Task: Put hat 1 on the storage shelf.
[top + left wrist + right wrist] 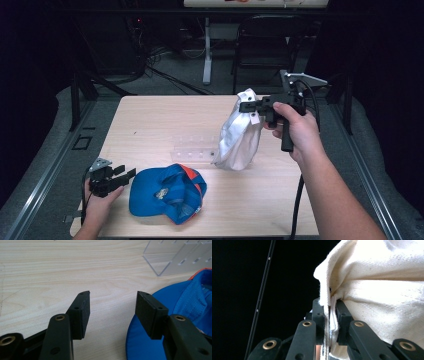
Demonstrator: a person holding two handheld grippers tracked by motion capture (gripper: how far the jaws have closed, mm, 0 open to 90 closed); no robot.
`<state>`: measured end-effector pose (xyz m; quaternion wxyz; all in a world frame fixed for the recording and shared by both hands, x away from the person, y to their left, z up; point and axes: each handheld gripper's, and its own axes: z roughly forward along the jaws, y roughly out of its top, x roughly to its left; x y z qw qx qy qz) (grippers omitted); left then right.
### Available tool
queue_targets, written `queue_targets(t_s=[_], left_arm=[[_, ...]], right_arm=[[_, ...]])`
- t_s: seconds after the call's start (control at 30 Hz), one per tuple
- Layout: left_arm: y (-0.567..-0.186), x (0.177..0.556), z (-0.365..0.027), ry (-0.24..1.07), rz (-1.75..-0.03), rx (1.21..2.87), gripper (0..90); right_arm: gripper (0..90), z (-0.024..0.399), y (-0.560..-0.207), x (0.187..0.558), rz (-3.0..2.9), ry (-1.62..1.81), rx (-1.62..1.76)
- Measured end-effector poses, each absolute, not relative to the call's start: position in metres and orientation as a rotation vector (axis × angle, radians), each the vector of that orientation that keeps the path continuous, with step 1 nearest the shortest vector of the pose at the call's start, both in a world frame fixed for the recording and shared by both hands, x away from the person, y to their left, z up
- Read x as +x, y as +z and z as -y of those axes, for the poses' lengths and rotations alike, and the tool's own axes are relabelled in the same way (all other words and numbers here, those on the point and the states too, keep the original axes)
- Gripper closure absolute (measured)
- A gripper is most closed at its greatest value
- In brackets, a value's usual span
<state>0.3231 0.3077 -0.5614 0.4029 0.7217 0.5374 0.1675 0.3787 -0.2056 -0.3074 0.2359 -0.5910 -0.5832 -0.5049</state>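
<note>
A white cap (240, 135) hangs above the table's right middle, pinched at its top edge by my right gripper (246, 106). In the right gripper view the jaws are clamped on a fold of the cream fabric (374, 290), with my right gripper (330, 315) shut on it. A blue cap with orange trim (167, 192) lies upside down near the front left. My left gripper (126, 175) rests on the table just left of that cap, jaws apart and empty. The left gripper view has my left gripper (112, 302) open over bare wood, its right finger over the blue cap's brim (140, 342).
A clear acrylic rack (194, 148) lies on the wooden table (150, 120) between the two caps, also seen as the clear rack (175, 257). Chairs and cables stand in the dark behind the table's far edge.
</note>
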Motion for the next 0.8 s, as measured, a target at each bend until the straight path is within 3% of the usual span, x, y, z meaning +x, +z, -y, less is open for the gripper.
queue_targets(t_s=[0.8], left_arm=[[-0.560, 0.323, -0.310, 0.422, -1.354, 1.805, 46.3]], right_arm=[[81.3, 0.142, -0.300, 0.429, 1.716, -1.291, -1.559]])
